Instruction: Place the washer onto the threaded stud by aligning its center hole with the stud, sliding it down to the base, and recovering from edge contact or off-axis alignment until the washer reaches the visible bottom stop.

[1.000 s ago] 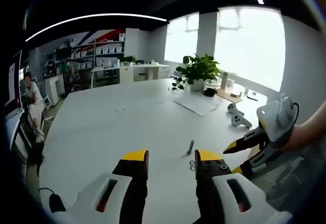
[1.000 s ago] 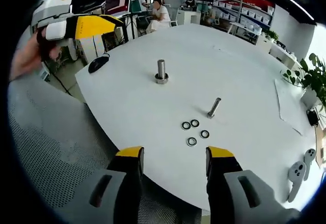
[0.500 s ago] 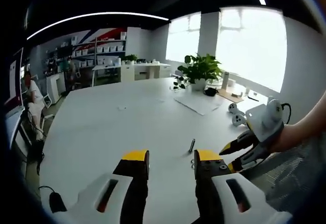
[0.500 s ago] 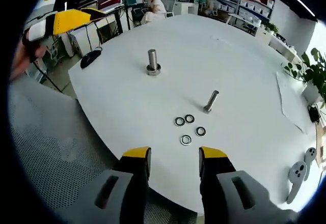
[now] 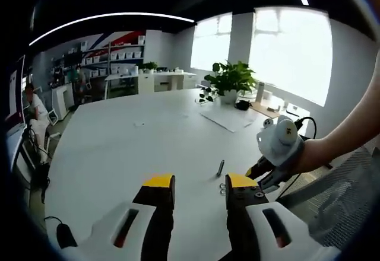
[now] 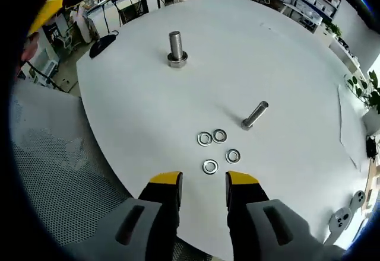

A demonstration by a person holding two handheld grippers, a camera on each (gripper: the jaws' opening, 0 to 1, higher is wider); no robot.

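Steel washers (image 6: 217,149) near table edge (image 6: 127,185), right claw (image 6: 203,184) above

washers (image 6: 217,150) between gripper (image 6: 203,181) and stud (image 6: 176,50)

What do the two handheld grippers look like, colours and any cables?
The left gripper and right gripper each have two black jaws with yellow tips, rising from pale grey bodies with slotted openings. In the left gripper view, a black cable loops behind the right gripper's body.
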